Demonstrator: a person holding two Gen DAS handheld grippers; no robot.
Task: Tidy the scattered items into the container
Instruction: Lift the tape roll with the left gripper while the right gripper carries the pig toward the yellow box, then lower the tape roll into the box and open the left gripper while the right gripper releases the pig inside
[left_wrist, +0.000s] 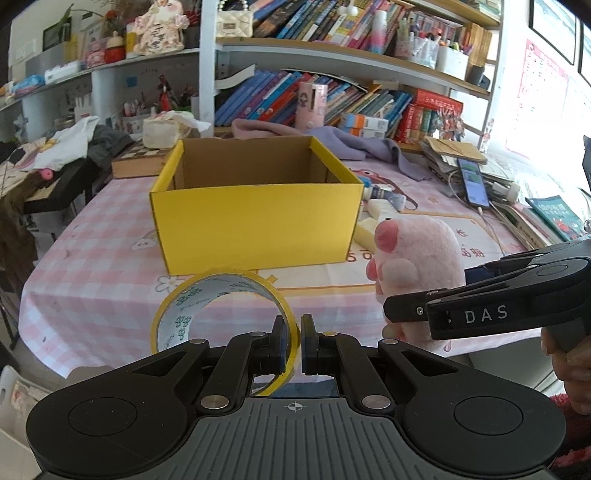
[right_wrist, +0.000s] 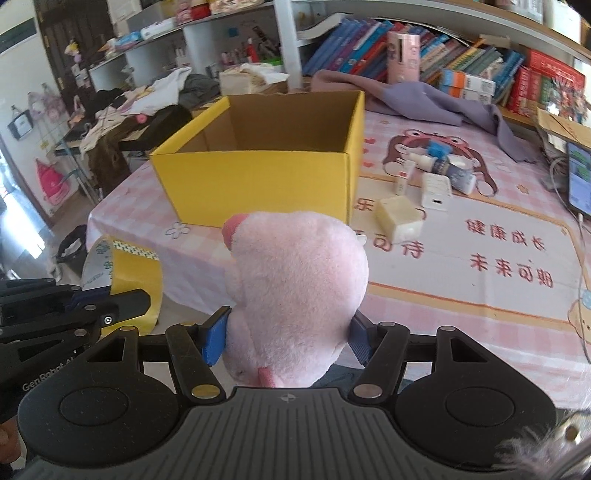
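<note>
Box (left_wrist: 255, 221) apparently empty, floor partly hidden. Tape (left_wrist: 221, 325) pinched in left gripper (left_wrist: 293, 345), plush (right_wrist: 295, 291) squeezed in right gripper (right_wrist: 288, 339); bottles (right_wrist: 443, 173) left.

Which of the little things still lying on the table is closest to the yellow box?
The pale yellow block. It lies just off the yellow box at its front corner, while the white charger and small bottles sit farther away.

box (left_wrist: 255, 218) floor: hidden by front wall | phone (right_wrist: 580, 181): cut by edge
</note>
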